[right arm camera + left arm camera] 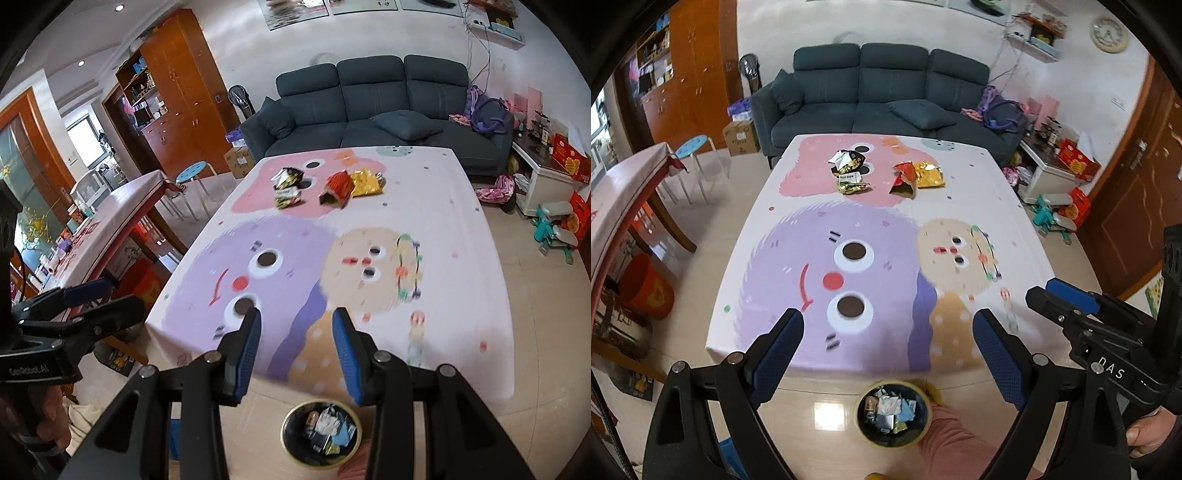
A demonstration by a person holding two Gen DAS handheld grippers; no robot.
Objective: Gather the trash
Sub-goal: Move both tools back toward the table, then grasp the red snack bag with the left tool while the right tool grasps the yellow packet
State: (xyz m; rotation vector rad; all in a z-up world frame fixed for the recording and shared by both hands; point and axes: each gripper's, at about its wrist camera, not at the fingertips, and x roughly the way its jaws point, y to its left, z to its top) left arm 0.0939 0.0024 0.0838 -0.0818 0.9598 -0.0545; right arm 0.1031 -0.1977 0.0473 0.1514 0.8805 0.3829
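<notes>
Both jaws are seen spread, nothing gripped: left gripper (888,325), right gripper (295,326). Wrappers (886,173) are left on the table (997,206); the bin (893,413) is seen below.

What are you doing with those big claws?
A person holds a claw-like gripper in each hand to collect trash. Both the left gripper and the right gripper are open and empty, above the near edge of the table. Three wrappers, black-gold, red and yellow, lie at the far end. The bin on the floor already holds some trash.
</notes>
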